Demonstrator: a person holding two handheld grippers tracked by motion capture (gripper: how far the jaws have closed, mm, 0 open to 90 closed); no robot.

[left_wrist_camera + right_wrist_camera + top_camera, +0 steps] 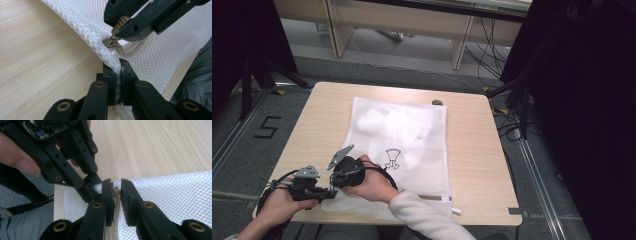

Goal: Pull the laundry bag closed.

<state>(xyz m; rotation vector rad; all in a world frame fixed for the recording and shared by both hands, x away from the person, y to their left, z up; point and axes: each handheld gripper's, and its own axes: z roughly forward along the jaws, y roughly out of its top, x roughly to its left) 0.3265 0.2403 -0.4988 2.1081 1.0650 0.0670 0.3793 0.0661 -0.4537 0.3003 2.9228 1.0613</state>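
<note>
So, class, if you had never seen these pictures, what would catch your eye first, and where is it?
First, the white mesh laundry bag spread flat across the middle of the wooden table, with a small dark drawing on it. Next, at the bag's near left corner, the two black grippers meet: the left gripper is clamped on the bag's edge, and the right gripper is closed on the zipper pull just beside it.

Lab: black curtains (592,100), floor cables (492,55), tripod (257,70), taped markings (266,127).

Both hands meet low at the near-left edge, left gripper (328,192) and right gripper (333,181) clamped tight.
</note>
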